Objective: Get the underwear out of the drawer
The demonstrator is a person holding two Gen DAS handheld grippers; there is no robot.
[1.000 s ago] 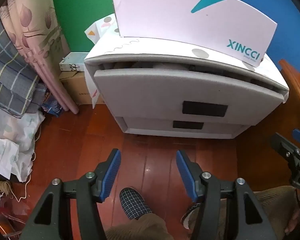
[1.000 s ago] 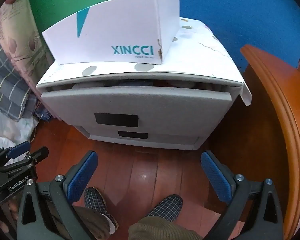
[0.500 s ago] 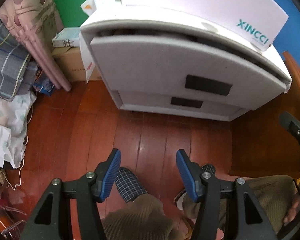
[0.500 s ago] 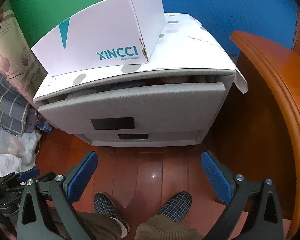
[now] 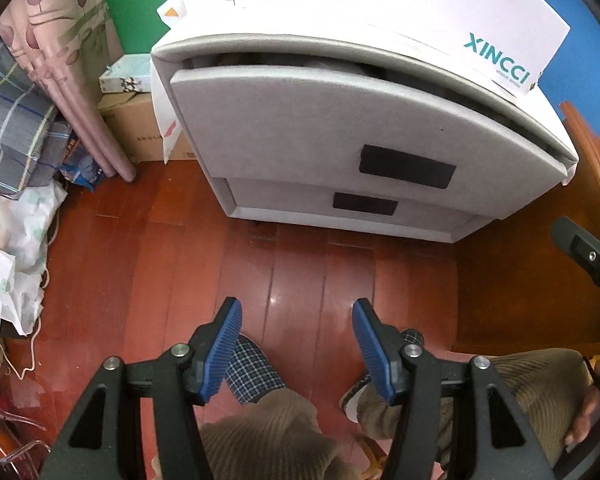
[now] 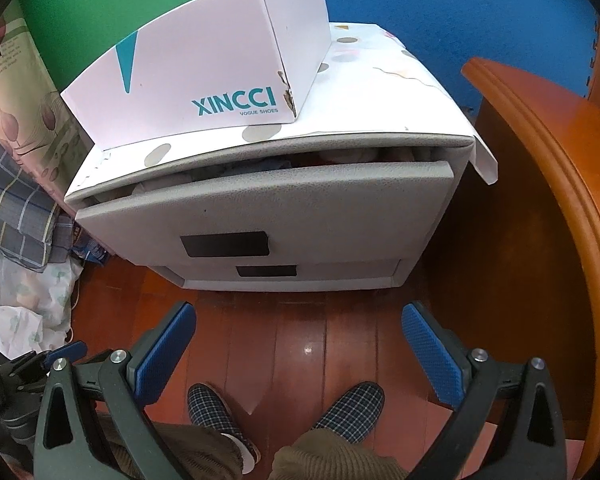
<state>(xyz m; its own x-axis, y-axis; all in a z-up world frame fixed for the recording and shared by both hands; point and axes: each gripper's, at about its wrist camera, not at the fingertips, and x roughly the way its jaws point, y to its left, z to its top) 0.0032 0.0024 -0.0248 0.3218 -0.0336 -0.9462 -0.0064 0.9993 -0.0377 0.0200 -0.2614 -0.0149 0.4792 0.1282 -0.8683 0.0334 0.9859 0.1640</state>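
Note:
A grey two-drawer cabinet stands on the wood floor. Its top drawer (image 5: pixel 340 128) (image 6: pixel 284 208) is pulled out a little, and folded clothes (image 6: pixel 260 166) show in the gap under the cabinet top; I cannot tell which is underwear. The lower drawer (image 5: pixel 348 208) (image 6: pixel 300 270) is closed. My left gripper (image 5: pixel 296 332) is open and empty, low over the floor in front of the cabinet. My right gripper (image 6: pixel 298 336) is open wide and empty, also short of the cabinet.
A white XINCCI shoe box (image 6: pixel 204 76) sits on the cabinet top. An orange wooden furniture edge (image 6: pixel 560 152) is on the right. Cardboard boxes (image 5: pixel 136 136), cloth and plastic bags (image 5: pixel 16 240) lie to the left. My slippered feet (image 6: pixel 348 404) are below the grippers.
Both grippers have moved closer to the cabinet and tilted down, so it fills more of each view. Both jaws stay open and the drawer stands as before.

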